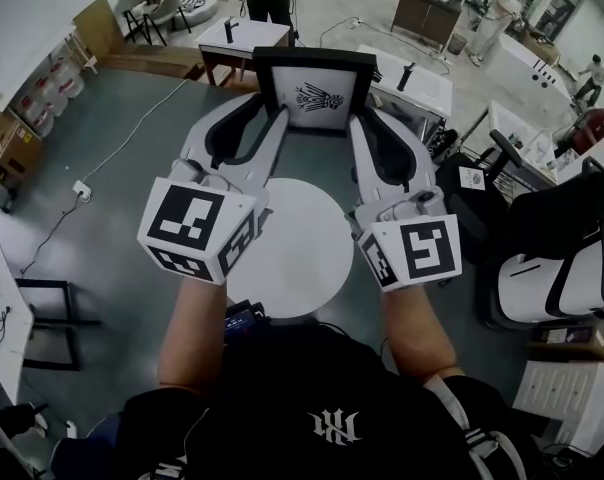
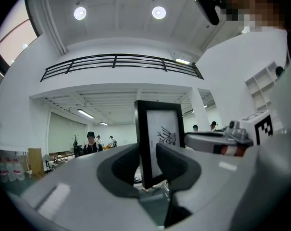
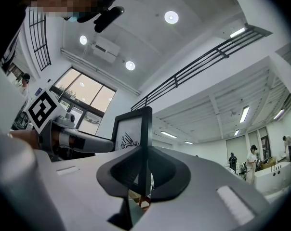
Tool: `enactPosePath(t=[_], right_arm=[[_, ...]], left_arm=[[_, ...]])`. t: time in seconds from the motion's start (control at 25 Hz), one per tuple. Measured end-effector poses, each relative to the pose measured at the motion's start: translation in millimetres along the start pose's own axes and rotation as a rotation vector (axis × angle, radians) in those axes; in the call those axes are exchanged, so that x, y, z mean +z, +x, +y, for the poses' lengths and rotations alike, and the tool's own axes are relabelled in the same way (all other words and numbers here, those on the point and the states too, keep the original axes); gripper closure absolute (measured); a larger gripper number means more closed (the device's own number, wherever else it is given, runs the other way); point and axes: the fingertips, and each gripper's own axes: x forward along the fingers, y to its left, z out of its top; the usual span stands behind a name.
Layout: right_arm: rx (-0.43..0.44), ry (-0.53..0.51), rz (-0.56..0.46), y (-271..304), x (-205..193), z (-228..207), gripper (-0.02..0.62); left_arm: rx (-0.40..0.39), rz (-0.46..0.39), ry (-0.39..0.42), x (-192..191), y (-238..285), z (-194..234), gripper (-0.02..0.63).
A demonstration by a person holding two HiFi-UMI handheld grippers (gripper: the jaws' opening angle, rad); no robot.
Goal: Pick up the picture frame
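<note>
The picture frame [image 1: 315,93] is black with a white mat and a small dark drawing. It is held upright in the air above the white round table [image 1: 302,258]. My left gripper [image 1: 275,116] is shut on the frame's left edge, and my right gripper [image 1: 358,118] is shut on its right edge. In the left gripper view the frame [image 2: 162,138] stands between the dark pads of the left gripper [image 2: 148,165], with the right gripper [image 2: 218,141] reaching in beyond it. In the right gripper view the frame [image 3: 131,134] is seen edge-on, pinched in the right gripper [image 3: 144,170].
A black and white chair [image 1: 572,258] stands at the right, next to a dark cluttered stand [image 1: 472,183]. White-topped tables [image 1: 244,36] and a wooden cabinet [image 1: 425,13] are behind the frame. A cable runs over the grey floor [image 1: 102,148] at the left. People stand far back.
</note>
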Motion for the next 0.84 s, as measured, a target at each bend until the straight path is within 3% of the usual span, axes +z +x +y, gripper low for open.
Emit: enactPosePath(t=[0.52,0.84], right_arm=[[0.0,0.015,0.003,5,7,-6,0.552],[0.033,0.024,-0.005,-25,-11,16,0.552]], left_arm=[[-0.009,0.002,-0.003,7,4,2,0.514],[0.005,0.01,0.01,-16,-23,-13,0.514]])
